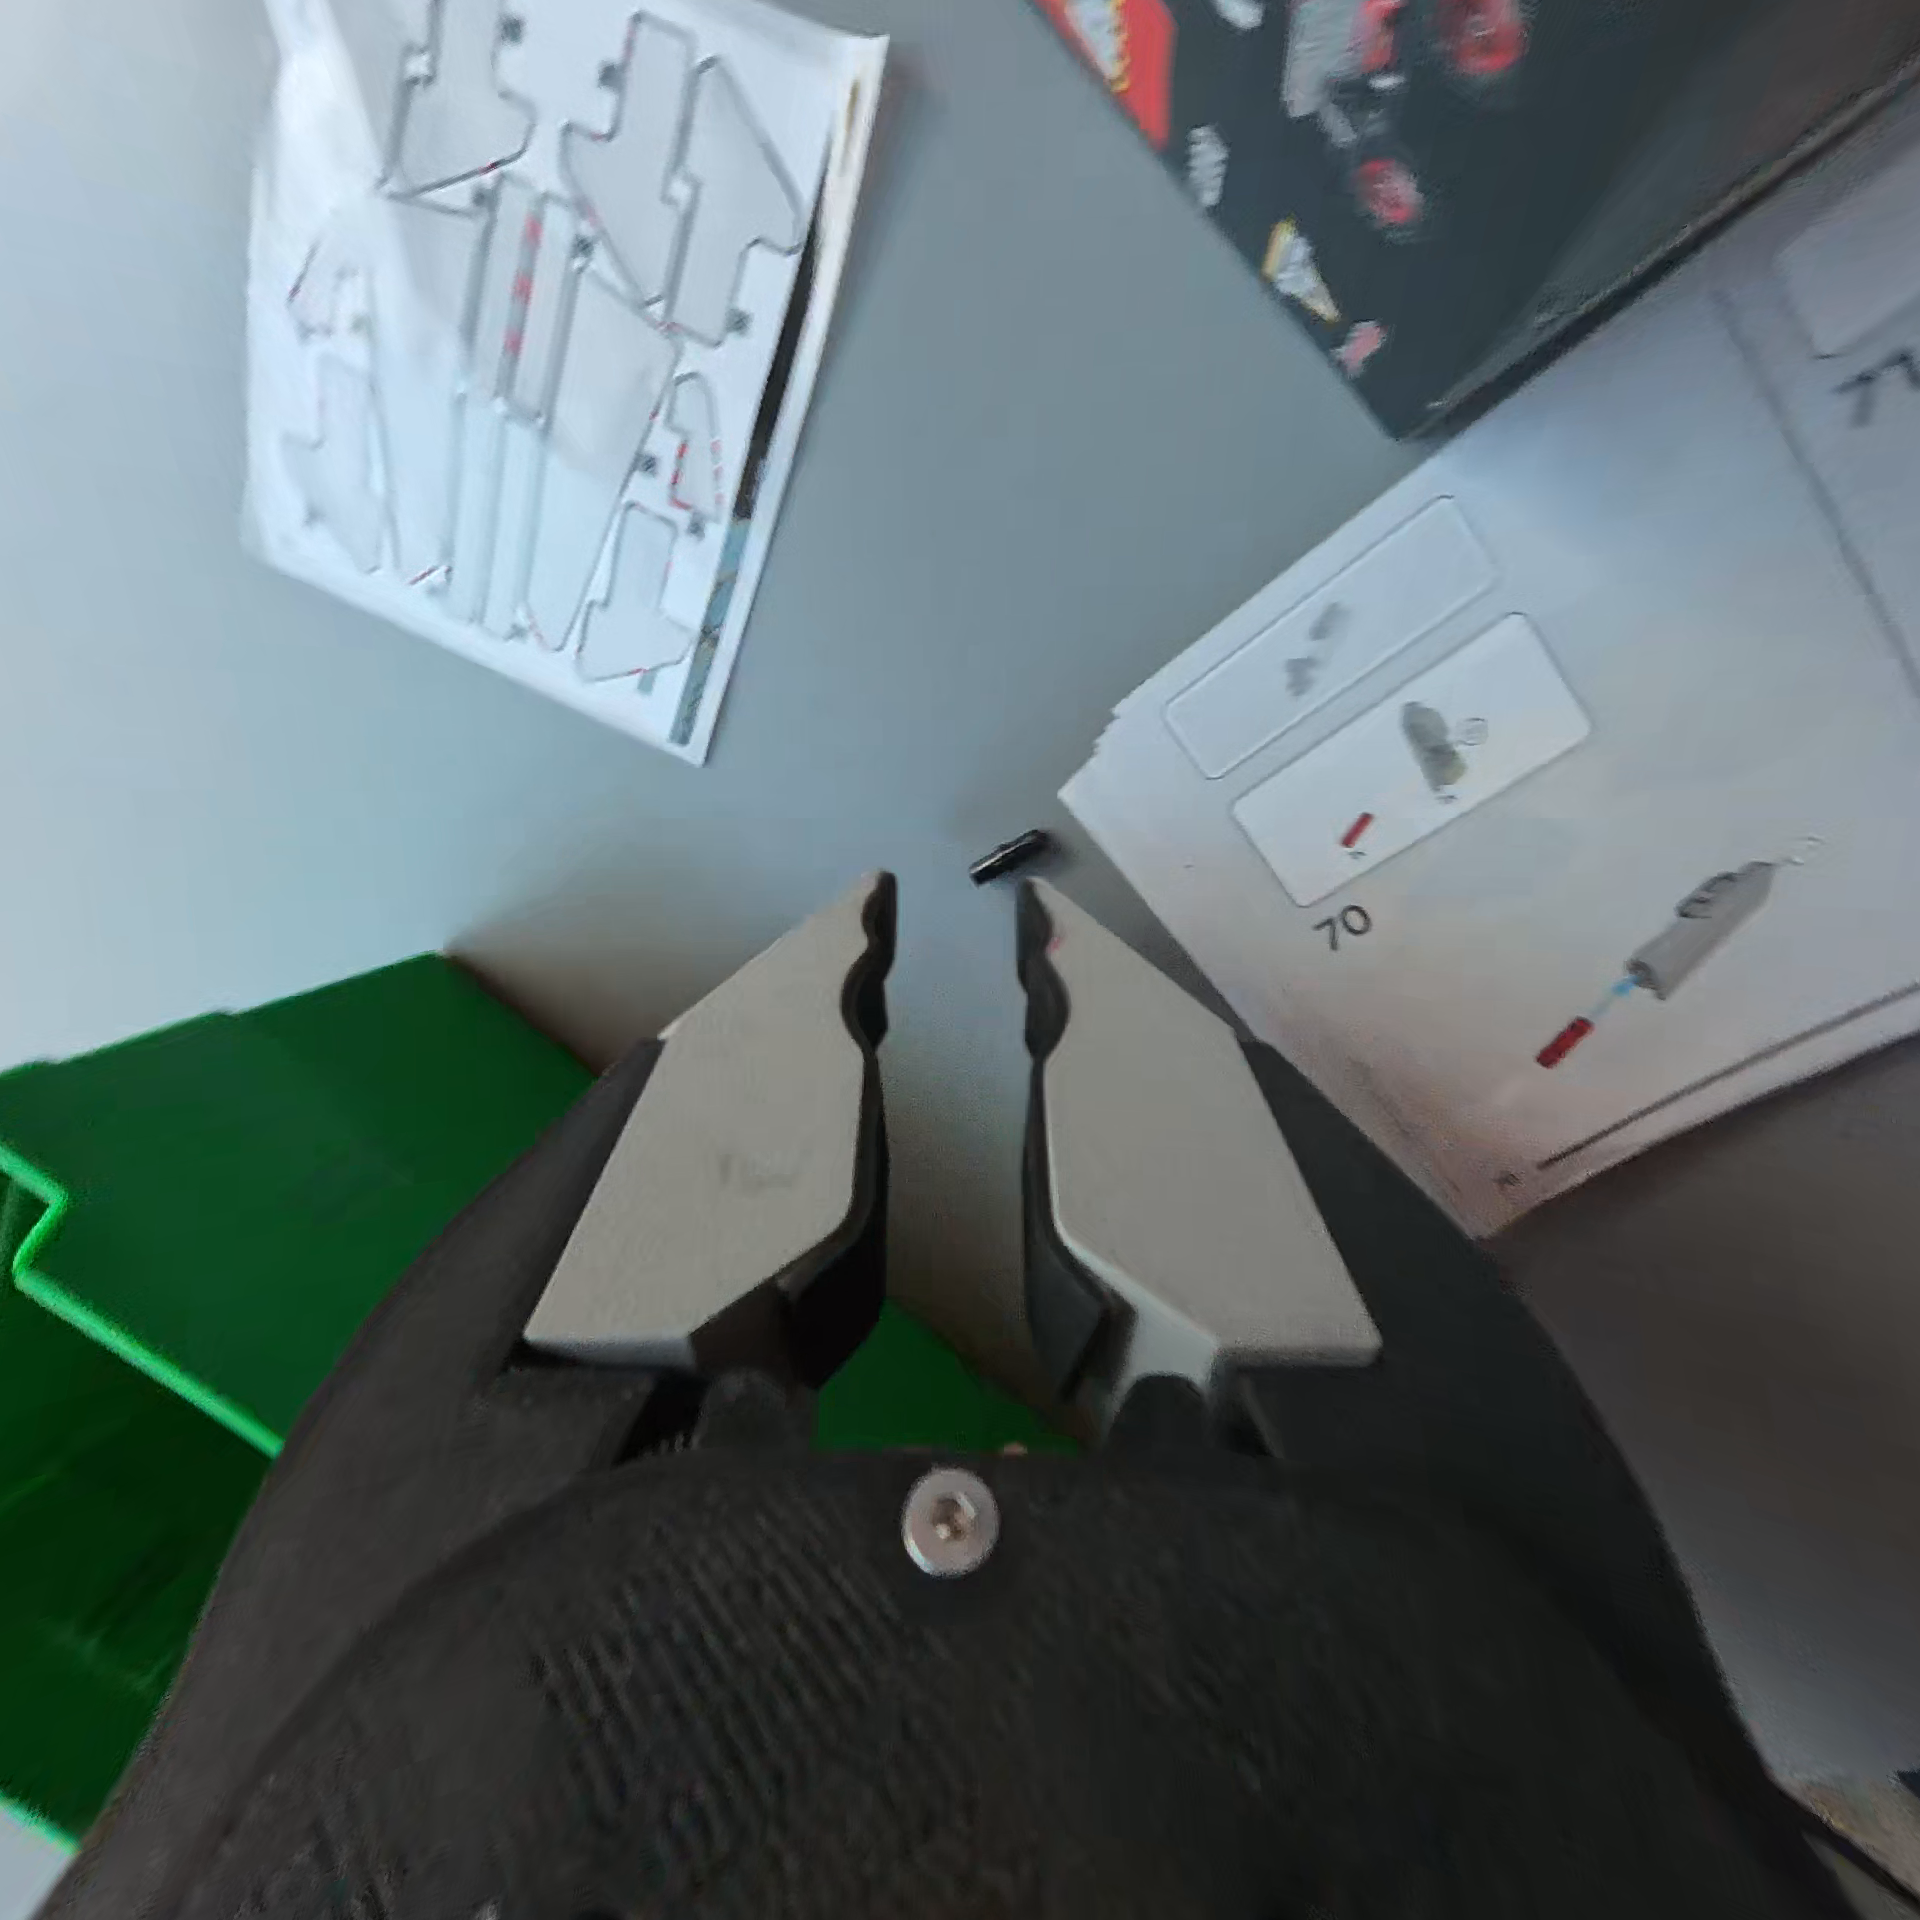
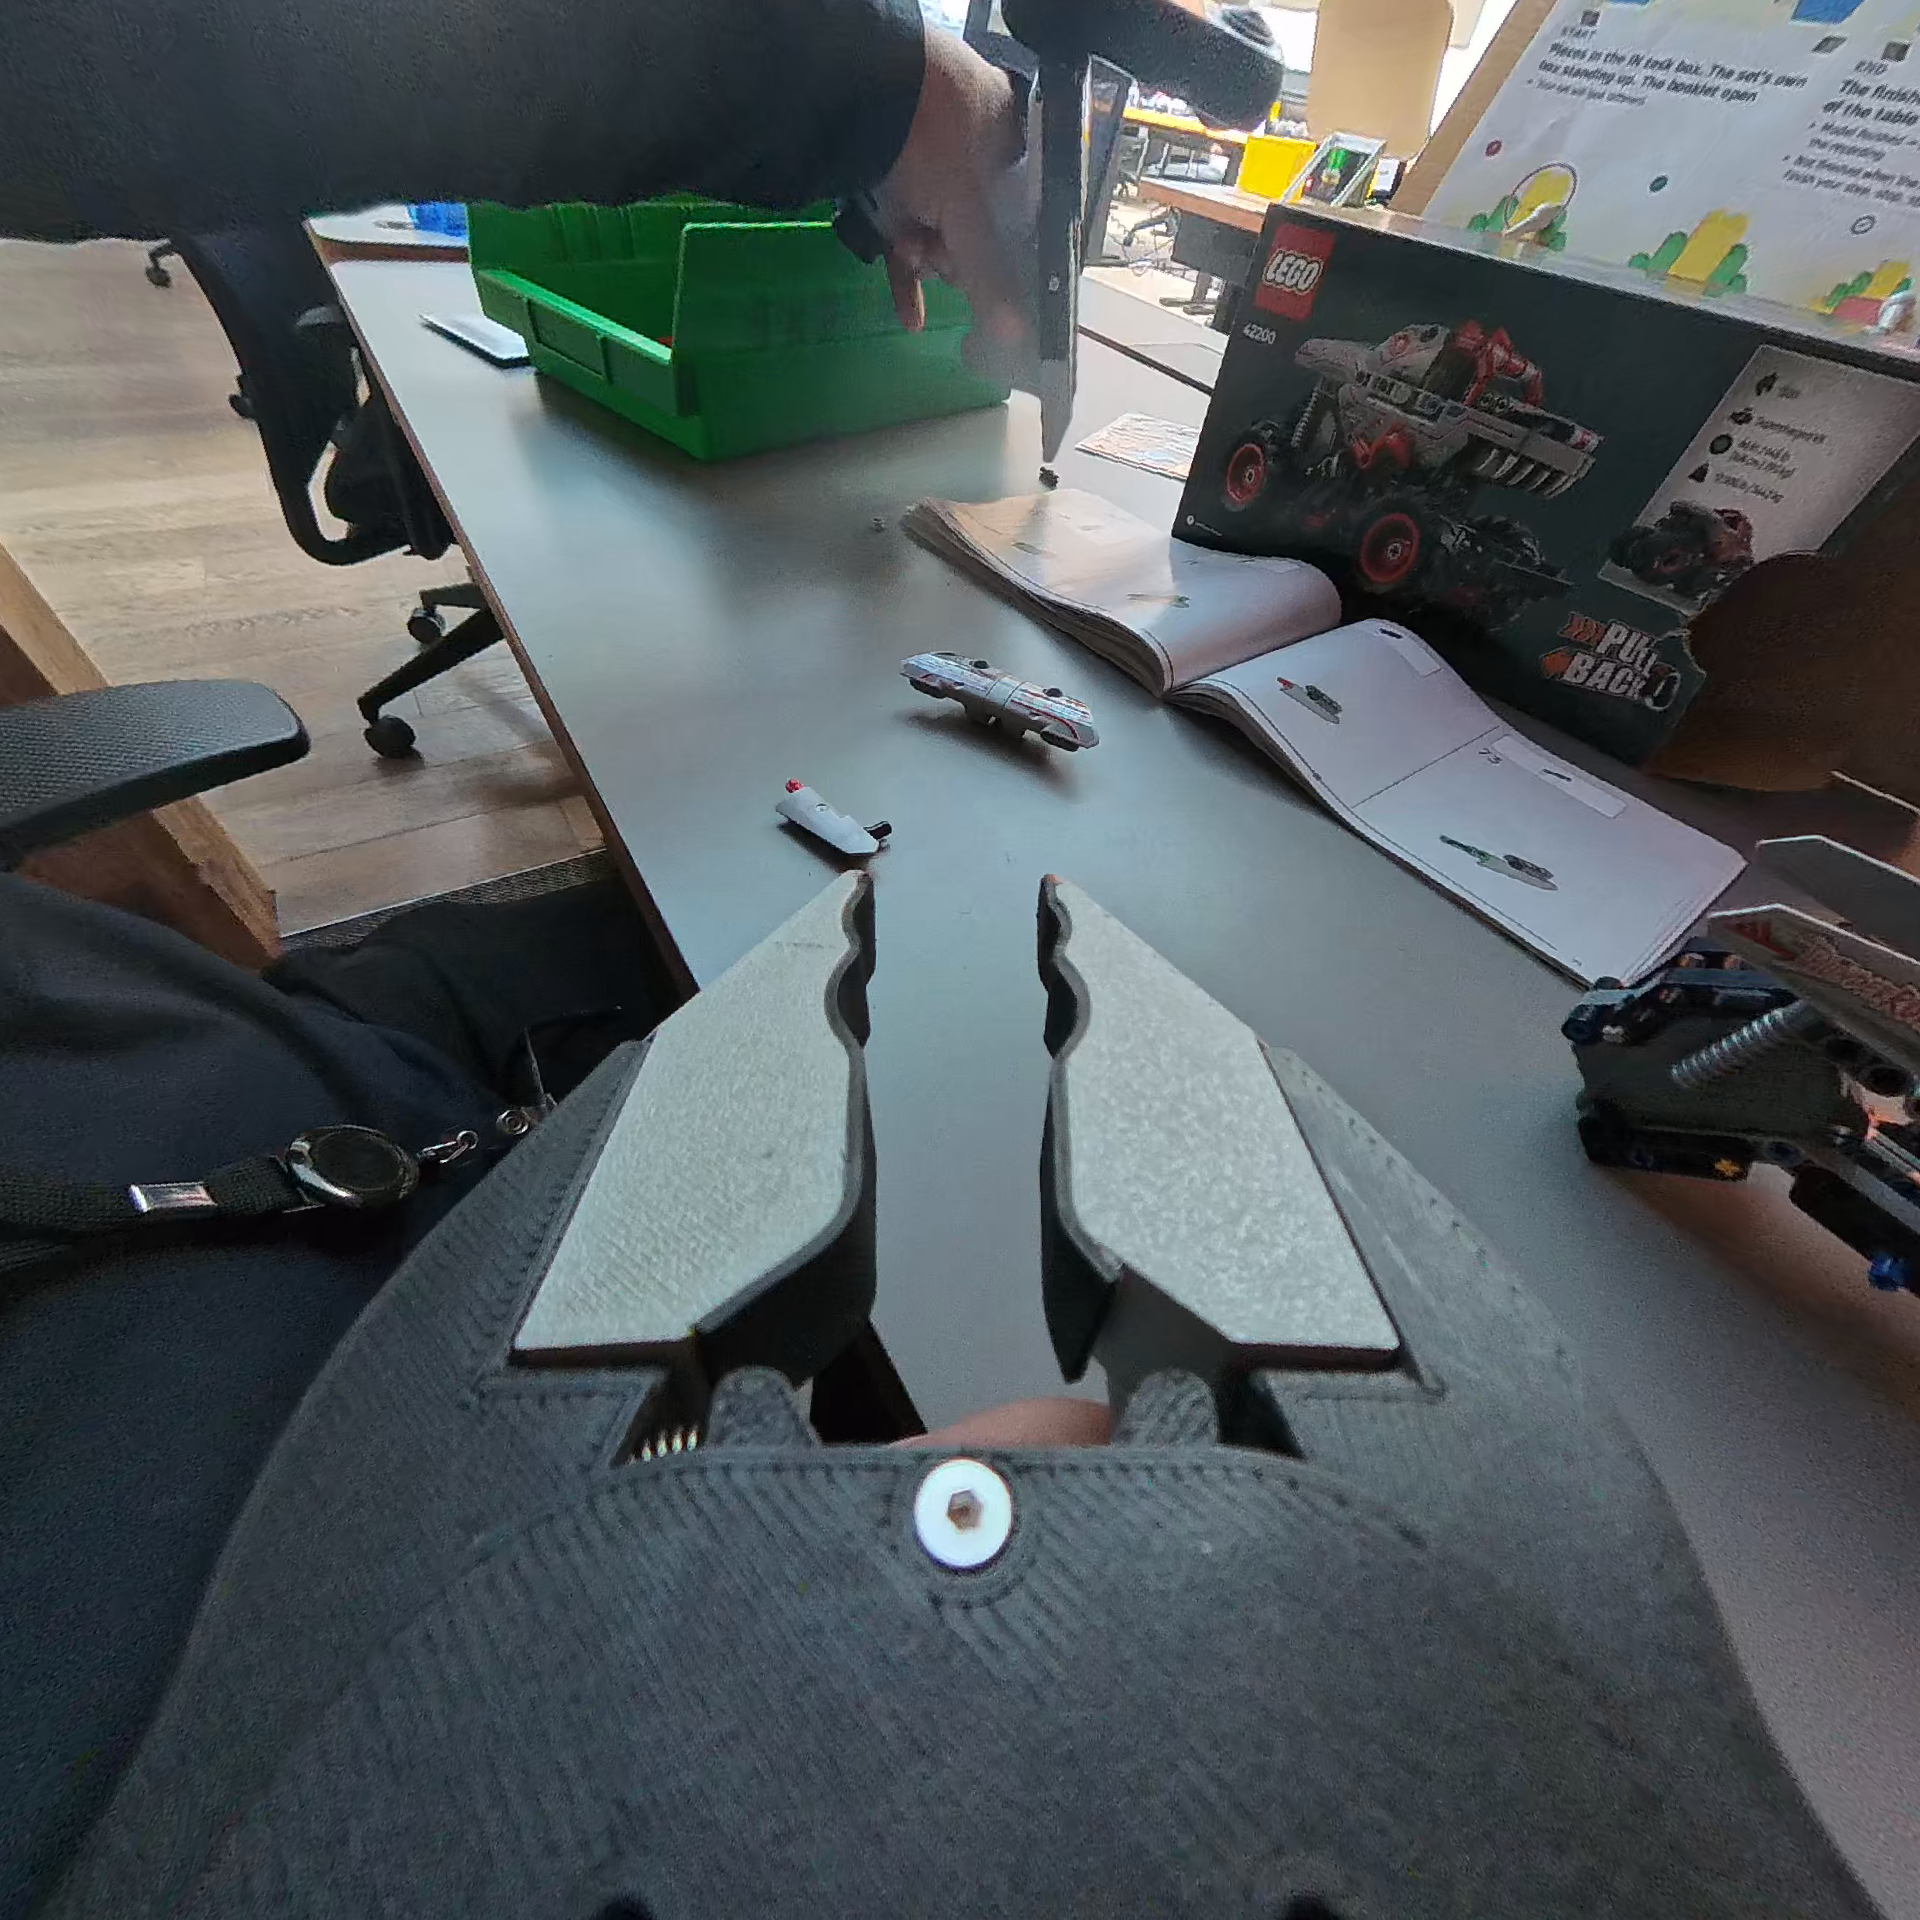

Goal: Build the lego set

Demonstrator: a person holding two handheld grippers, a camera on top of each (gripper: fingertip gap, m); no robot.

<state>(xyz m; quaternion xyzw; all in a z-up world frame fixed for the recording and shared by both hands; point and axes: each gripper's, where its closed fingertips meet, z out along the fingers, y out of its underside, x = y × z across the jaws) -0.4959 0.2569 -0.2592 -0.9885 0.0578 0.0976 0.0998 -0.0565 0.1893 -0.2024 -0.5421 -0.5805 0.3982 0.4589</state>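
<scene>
My left gripper (image 1: 956,894) is open and empty, pointing down at the grey table, just short of a small black pin (image 1: 1008,856) that lies by the corner of the open instruction booklet (image 1: 1507,883). In the right wrist view the left gripper (image 2: 1051,457) hangs over that pin (image 2: 1047,476). My right gripper (image 2: 956,894) is open and empty above the table. Ahead of it lie a small grey piece with red and black pins (image 2: 829,821) and a longer grey stickered assembly (image 2: 1000,698). The partly built dark chassis (image 2: 1756,1081) sits at the right.
A green parts bin (image 2: 727,322) stands at the far left of the table; it also shows in the left wrist view (image 1: 208,1195). The set's box (image 2: 1538,468) stands behind the booklet (image 2: 1351,727). A sticker sheet (image 1: 540,343) lies flat. Office chairs stand left of the table edge.
</scene>
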